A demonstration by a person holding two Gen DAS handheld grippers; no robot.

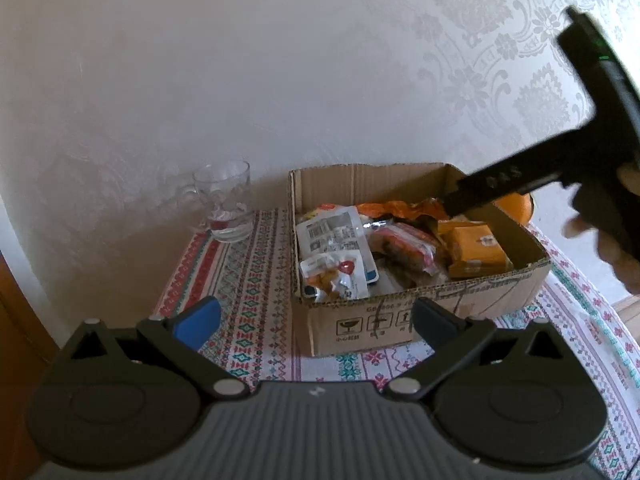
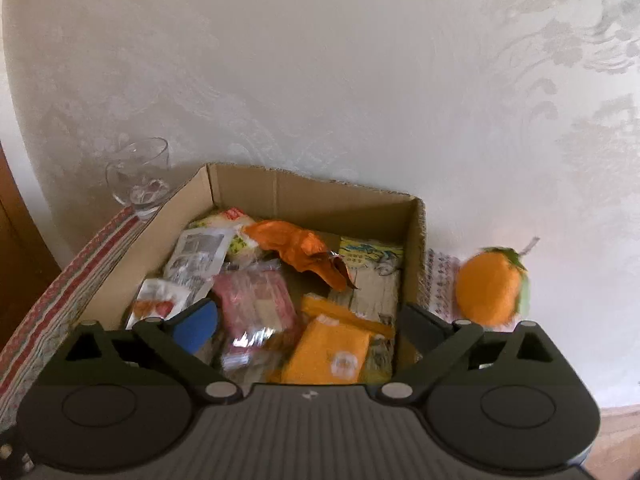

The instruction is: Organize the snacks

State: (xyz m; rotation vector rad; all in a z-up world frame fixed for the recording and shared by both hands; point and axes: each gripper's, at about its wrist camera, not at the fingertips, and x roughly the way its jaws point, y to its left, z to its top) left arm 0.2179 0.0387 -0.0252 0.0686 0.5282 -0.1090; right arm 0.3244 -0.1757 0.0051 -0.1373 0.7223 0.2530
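Your left tool (image 1: 316,318) is spread wide with nothing between its blue pads; it hangs over the patterned cloth of the bench (image 1: 248,280), just in front of the near wall of the cardboard box (image 1: 400,320). Your right tool (image 2: 302,326) is also spread wide and pinches nothing; it hangs over the near part of the open box (image 2: 312,196), with the packets below it. In the left wrist view your right tool (image 1: 520,184) reaches in from the right above the box's far right corner, with your fingers (image 1: 616,256) wrapped around its handle.

The snacks sit inside the box, loosely piled. On the left side lie a white packet with printed labels (image 1: 332,234) and a small white pouch with a red and orange picture (image 1: 336,274). In the middle is a clear wrapper with pink and red contents (image 2: 256,300), somewhat blurred. A crumpled orange wrapper (image 2: 296,248) lies toward the back, a flat orange packet (image 2: 332,352) rests at the near right, and a pale packet with yellow and blue print (image 2: 372,256) lies along the right wall.

Outside the box, a clear glass mug (image 1: 226,200) stands on the bench to its left near the wall. A round orange toy with green leaves (image 2: 492,284) sits on the bench to the right of the box, apart from it.
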